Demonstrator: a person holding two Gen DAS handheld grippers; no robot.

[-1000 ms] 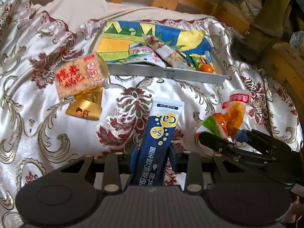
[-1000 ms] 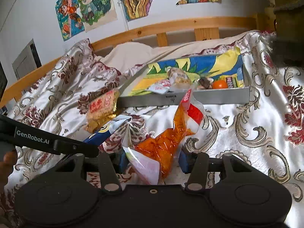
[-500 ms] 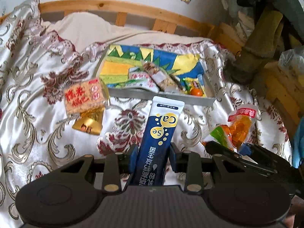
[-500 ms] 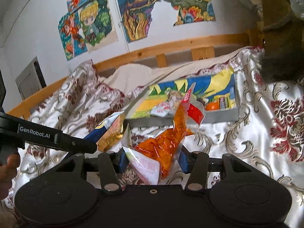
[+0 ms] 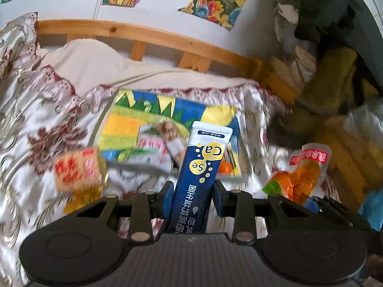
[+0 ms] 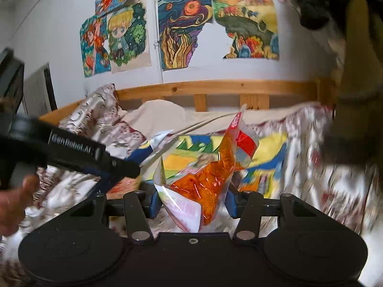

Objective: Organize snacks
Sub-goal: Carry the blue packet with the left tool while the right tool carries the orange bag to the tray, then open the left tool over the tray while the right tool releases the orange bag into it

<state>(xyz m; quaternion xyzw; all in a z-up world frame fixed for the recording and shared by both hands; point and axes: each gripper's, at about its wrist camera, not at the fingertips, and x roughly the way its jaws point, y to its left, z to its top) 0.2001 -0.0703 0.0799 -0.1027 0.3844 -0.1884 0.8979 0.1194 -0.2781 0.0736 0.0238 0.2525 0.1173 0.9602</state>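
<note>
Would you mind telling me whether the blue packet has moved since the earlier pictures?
Yes. The blue packet, gripped by the left gripper, has risen off the bedspread toward the tray.

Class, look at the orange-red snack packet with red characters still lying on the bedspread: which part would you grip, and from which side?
Grip the orange-red snack packet across its narrower width, coming from above. It lies flat on the bedspread, so only its edges offer the fingers purchase. A gold packet sits against its near side, so avoid that edge.
</note>
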